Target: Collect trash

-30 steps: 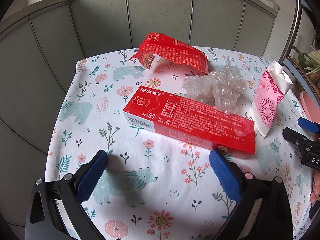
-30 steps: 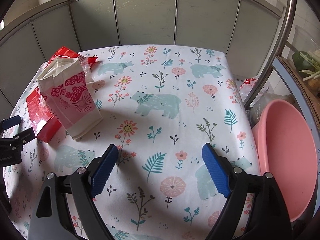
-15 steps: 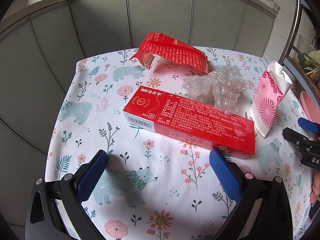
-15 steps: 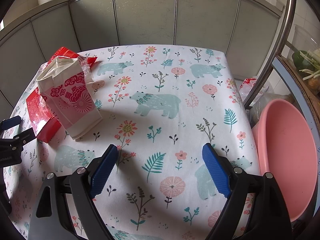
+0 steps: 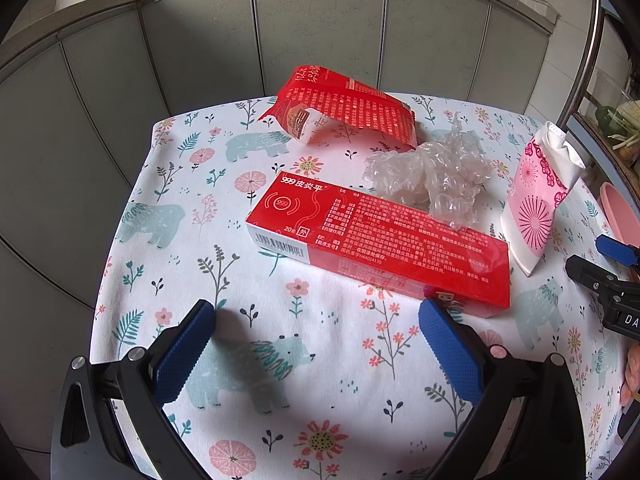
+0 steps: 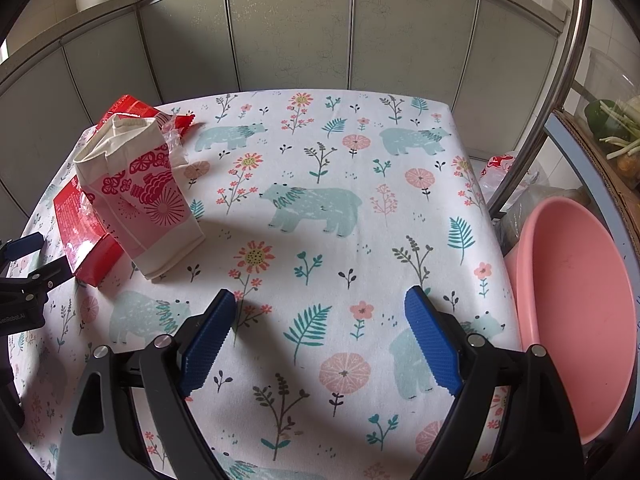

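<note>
A long red medicine box [image 5: 376, 240] lies on the flowered tablecloth [image 5: 248, 360]. Behind it sit a crumpled clear plastic wrap [image 5: 432, 176] and a red snack bag [image 5: 348, 108]. A pink and white paper carton [image 5: 538, 196] stands to the right, also in the right wrist view as the carton [image 6: 140, 196] beside the red box [image 6: 80, 228]. My left gripper [image 5: 316, 320] hovers open just in front of the box, nothing between its pads. My right gripper [image 6: 320, 312] is open over bare cloth, right of the carton.
A pink plastic basin [image 6: 576, 312] sits off the table's right edge, beside a metal pole [image 6: 536, 120]. Grey cabinet doors [image 5: 320, 32] run behind the table. Vegetables [image 6: 616, 128] lie on a shelf at far right. The table's left edge drops off.
</note>
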Motion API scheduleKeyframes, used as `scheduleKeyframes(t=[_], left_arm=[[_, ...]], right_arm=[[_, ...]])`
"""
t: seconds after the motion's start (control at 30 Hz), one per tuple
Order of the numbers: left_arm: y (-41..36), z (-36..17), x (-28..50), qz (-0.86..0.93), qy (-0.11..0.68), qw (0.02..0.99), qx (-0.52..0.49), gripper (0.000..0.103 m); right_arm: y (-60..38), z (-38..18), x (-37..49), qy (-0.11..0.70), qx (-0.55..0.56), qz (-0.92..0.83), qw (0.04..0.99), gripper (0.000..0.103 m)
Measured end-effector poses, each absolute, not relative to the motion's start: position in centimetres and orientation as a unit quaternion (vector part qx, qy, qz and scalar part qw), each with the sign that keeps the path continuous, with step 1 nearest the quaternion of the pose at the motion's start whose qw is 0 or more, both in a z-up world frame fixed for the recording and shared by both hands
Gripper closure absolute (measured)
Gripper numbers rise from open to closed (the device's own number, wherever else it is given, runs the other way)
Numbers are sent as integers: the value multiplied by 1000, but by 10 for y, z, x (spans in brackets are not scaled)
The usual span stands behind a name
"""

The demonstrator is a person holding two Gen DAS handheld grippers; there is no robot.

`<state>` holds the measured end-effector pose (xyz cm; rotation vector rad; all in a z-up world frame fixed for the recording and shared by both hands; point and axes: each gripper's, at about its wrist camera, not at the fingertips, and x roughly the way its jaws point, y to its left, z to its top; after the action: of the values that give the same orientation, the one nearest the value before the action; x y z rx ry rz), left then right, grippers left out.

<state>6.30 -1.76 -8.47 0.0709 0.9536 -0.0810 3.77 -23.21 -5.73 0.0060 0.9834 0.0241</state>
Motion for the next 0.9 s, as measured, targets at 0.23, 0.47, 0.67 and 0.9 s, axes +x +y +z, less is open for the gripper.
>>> scheduleKeyframes(t=[0.23, 0.47, 0.67, 0.9], left_arm=[[-17, -85, 63, -39, 459, 887, 34, 3], [-17, -85, 63, -39, 459, 887, 34, 3], [-17, -85, 63, -39, 459, 887, 34, 3], [-16, -85, 62, -26, 458, 888, 28, 4]], right_arm=[[-238, -55, 35, 466, 22, 13, 884, 17], [-249, -32, 12, 428, 55, 22, 902, 17], [-241, -13, -14, 394, 45, 51, 917, 17], [-224, -6, -17, 382, 53, 89, 918, 17]])
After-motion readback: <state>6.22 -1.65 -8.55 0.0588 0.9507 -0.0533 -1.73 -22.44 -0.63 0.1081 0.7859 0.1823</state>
